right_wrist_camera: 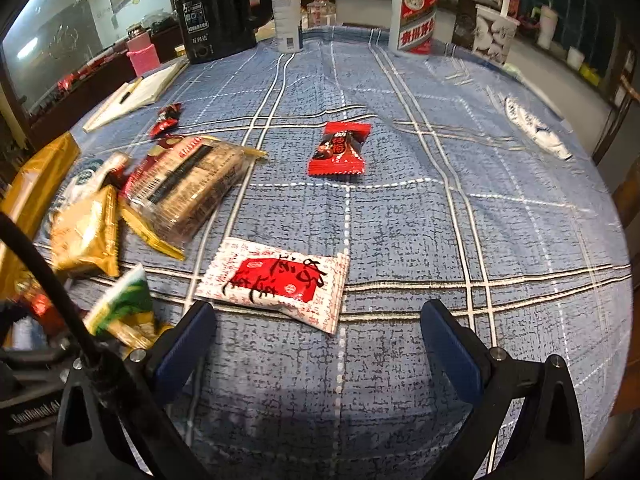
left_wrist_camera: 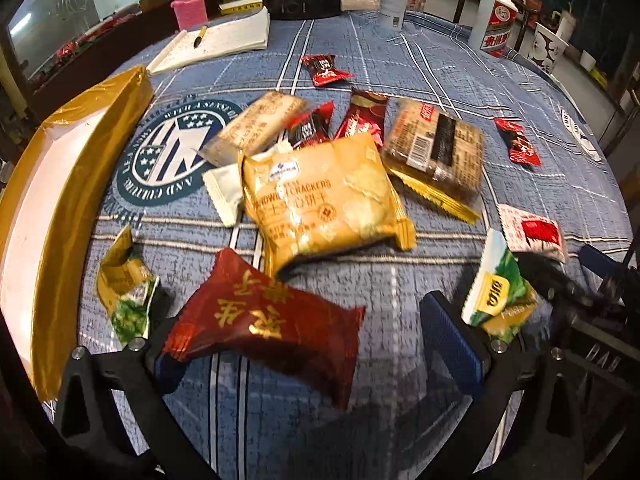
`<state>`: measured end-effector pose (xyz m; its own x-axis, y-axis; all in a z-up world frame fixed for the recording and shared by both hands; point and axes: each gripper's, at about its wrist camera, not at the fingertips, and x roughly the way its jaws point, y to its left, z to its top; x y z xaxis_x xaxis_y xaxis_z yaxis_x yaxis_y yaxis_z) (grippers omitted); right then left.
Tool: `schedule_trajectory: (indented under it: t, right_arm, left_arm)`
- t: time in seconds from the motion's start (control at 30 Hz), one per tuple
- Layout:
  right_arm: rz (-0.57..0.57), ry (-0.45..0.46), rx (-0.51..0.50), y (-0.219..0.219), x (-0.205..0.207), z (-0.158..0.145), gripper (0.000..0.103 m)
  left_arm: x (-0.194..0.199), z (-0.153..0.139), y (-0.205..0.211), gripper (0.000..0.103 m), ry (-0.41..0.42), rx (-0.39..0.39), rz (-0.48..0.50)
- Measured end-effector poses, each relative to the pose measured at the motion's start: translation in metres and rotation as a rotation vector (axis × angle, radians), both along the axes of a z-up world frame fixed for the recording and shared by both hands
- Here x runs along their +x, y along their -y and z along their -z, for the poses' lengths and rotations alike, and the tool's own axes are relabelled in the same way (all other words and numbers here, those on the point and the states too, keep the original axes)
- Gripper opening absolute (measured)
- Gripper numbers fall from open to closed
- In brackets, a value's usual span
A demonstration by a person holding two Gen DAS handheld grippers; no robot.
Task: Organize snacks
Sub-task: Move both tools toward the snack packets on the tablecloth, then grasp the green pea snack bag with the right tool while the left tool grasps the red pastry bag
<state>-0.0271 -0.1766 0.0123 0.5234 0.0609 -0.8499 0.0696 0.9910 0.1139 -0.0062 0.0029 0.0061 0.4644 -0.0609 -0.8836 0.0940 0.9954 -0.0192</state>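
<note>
Snacks lie scattered on a blue plaid tablecloth (right_wrist_camera: 400,208). My left gripper (left_wrist_camera: 316,356) is open, its jaws on either side of a dark red packet with gold characters (left_wrist_camera: 268,324), which lies against the left finger. Beyond it lie a gold cracker packet (left_wrist_camera: 320,204) and a clear cookie pack (left_wrist_camera: 436,148). A gold tray (left_wrist_camera: 68,184) lies at the left. My right gripper (right_wrist_camera: 320,344) is open and empty, just before a white-and-red packet (right_wrist_camera: 276,280). A red candy (right_wrist_camera: 340,148) lies farther ahead. A green-and-white packet (left_wrist_camera: 496,292) lies between the two grippers.
A black kettle (right_wrist_camera: 216,12), a white spray bottle (right_wrist_camera: 286,12), a white-and-red liquor bottle (right_wrist_camera: 412,12), a pink cup (right_wrist_camera: 142,58) and a notebook with pen (left_wrist_camera: 216,40) stand along the far edge. A crumpled green-gold wrapper (left_wrist_camera: 124,284) lies by the tray.
</note>
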Motion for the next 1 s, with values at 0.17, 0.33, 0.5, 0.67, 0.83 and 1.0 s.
schedule_trajectory:
  t: [0.17,0.33,0.5,0.67,0.83,1.0]
  right_arm:
    - [0.070,0.001,0.119,0.016,-0.004,-0.007,0.089]
    - [0.145,-0.025,0.300,0.033,-0.015,-0.010,0.057]
    - [0.183,-0.029,0.362,0.035,-0.029,-0.020,0.050]
    - [0.122,-0.013,0.329,0.026,-0.032,-0.040,0.050]
    - [0.026,-0.032,0.197,0.002,-0.026,-0.043,0.055]
    - [-0.037,-0.059,0.104,-0.024,-0.021,-0.038,0.056]
  left_arm:
    - [-0.012,-0.010,-0.009,0.094,-0.033,-0.073,-0.011]
    - [-0.028,-0.032,-0.014,0.093,0.018,-0.074,-0.015]
    - [-0.035,-0.053,-0.020,0.091,0.054,-0.079,-0.009]
    - [-0.037,-0.071,-0.048,0.084,0.064,-0.118,-0.030]
    - [-0.041,-0.083,-0.086,0.084,0.094,-0.128,-0.093]
    - [-0.046,-0.078,-0.093,0.084,0.085,-0.125,-0.087]
